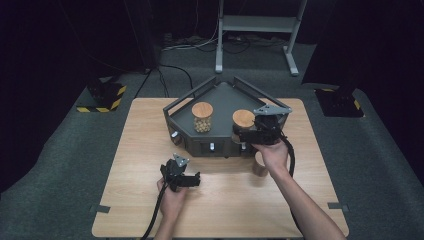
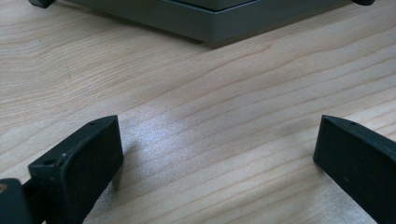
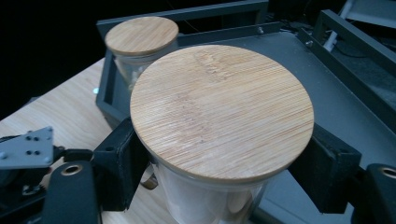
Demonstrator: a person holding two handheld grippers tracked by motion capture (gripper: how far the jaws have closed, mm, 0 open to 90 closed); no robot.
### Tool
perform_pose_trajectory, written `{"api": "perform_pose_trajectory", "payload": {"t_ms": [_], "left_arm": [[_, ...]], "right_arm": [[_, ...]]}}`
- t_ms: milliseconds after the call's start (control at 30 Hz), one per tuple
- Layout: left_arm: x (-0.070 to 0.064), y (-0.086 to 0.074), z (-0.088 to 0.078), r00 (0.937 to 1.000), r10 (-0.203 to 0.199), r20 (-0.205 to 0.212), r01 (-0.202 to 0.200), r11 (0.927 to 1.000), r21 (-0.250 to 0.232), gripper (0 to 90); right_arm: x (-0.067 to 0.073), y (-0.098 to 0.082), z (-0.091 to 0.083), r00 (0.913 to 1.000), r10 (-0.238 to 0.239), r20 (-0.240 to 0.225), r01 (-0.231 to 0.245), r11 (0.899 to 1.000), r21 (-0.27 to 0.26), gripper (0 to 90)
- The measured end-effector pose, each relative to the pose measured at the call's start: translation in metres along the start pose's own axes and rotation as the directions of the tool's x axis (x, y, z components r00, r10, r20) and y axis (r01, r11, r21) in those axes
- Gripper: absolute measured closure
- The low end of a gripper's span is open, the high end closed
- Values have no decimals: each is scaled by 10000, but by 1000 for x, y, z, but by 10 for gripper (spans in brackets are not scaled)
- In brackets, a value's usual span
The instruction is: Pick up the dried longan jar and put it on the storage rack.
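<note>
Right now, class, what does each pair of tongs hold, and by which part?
Right tongs clamp a bamboo-lidded glass jar just under its lid; left tongs hold nothing.

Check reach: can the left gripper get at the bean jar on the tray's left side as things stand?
Probably yes. The left gripper rests open and empty on the table, and the bean jar stands apart from the jar in the right gripper. Only the tray's front rail needs clearing from above.

The held jar's point(image 3: 219, 196) contents cannot be made out; its base is cut off by the lower edge in the right gripper view.
</note>
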State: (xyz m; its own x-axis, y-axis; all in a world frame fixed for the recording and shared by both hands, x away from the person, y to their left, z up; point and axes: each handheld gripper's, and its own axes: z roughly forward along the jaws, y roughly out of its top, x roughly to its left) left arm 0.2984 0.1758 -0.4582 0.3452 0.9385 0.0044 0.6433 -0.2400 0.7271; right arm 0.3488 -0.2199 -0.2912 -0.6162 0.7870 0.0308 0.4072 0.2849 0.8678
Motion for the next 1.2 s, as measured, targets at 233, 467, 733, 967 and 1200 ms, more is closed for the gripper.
{"api": "perform_pose_trajectory", "payload": {"t_ms": [233,467,733,967,1200], "left_arm": [[0,0,0,10000,2,-2,-2,10000,0,15],[0,0,0,10000,-22,-2,22,10000,-18,15],[0,0,0,10000,-25,-7,25,10000,-20,15],[0,0,0,10000,-1,-11,1,10000,-24,15],[-1,0,0,10000,0,-24,0,10000,-25,15]], "right_arm": [[-1,7,8,9996,201,212,-201,9998,13,251],[-1,17,16,9987,312,398,-317,9994,115,250],[1,25,29,9972,419,615,-436,9987,273,251],[7,32,47,9943,490,943,-530,9978,406,250],[13,34,64,9908,567,1232,-647,9960,620,250]]}}
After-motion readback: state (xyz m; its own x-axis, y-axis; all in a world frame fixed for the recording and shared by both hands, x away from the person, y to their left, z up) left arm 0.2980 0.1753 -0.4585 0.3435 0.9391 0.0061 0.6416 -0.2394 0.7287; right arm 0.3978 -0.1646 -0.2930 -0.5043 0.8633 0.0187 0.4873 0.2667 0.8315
